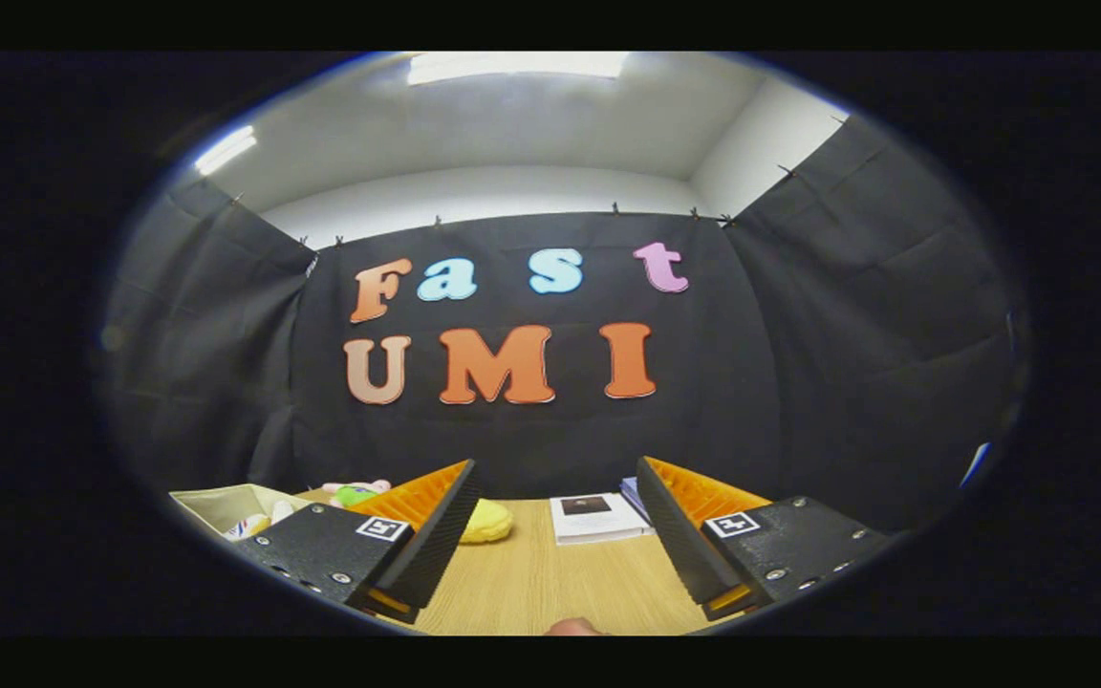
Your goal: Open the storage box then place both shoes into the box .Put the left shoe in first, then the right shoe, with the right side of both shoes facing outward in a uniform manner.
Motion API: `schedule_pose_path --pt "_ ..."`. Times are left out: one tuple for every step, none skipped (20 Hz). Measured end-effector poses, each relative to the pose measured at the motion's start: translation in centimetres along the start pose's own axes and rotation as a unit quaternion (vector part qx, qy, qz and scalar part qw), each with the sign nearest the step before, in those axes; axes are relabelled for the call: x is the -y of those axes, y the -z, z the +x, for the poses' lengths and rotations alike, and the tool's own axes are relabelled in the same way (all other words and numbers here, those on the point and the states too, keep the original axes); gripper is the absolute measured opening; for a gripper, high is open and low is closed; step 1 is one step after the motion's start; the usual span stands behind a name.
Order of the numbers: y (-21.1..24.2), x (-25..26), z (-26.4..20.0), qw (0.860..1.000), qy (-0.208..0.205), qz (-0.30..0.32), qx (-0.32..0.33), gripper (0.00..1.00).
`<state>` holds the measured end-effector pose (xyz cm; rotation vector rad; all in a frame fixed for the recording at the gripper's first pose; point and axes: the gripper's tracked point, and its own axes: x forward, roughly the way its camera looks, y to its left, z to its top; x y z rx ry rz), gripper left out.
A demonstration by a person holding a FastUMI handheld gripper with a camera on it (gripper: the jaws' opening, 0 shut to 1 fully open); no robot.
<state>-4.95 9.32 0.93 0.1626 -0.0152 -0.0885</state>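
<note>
The claw point(555, 497) stands wide, its 2 fingers point(431, 535) spread well apart with nothing between them but bare desk point(531, 583). The desk top is light wood grain, running away from the fingers toward the black cloth wall point(531, 430) of the booth.

To the left, partly behind the left finger, sits the storage box point(216, 505): pale beige, soft-looking fabric walls, its top facing up so the inside shows. Something white with a red and blue mark point(249, 526) lies in or just at its near corner, but it is too small and too hidden to tell whether it is a shoe. No lid can be made out.

Just behind the box, a small soft toy point(355, 492) in pink and green peeks over the left finger. A yellow rounded soft thing point(488, 521) lies on the desk touching or just beside the inner edge of the left finger's tip, beyond it.

Between the fingers and farther back, a white booklet point(598, 516) with a dark square on its cover lies flat on the desk. Just to its right, a bluish-purple flat thing point(634, 495) sits partly hidden by the right finger.

At the near edge of the desk, a fingertip point(572, 628) of a person shows.
</note>
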Motion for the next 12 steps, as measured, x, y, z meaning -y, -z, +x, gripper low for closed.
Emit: schedule_pose_path --pt "-0.1 -0.4 -0.2 1.0 -0.003 -0.001 0.002 0.97" --pt "-0.3 -0.7 -0.4 1.0 -0.009 -0.001 0.006 0.97" --pt "-0.4 -1.0 -0.5 1.0 -0.013 0.002 0.008 0.97" --pt "-0.4 -1.2 -0.7 1.0 -0.017 0.005 0.01 0.97" --pt "-0.5 -1.5 -0.6 1.0 -0.02 0.009 0.013 0.97" --pt "-0.6 -1.7 -0.8 0.999 -0.025 0.014 0.015 0.97" --pt "-0.8 -2.2 -0.8 0.999 -0.032 0.018 0.018 0.97" --pt "-0.8 -2.5 -0.9 0.999 -0.041 0.019 0.018 0.97" --pt "-1.0 -2.7 -0.9 0.999 -0.045 0.019 0.018 0.97" --pt "-1.1 -2.4 -0.9 0.999 -0.042 0.022 0.02 0.97" --pt "-1.2 -2.4 -0.7 0.999 -0.041 0.024 0.022 0.97" --pt "-1.1 -2.5 -0.6 0.999 -0.041 0.025 0.021 0.97"
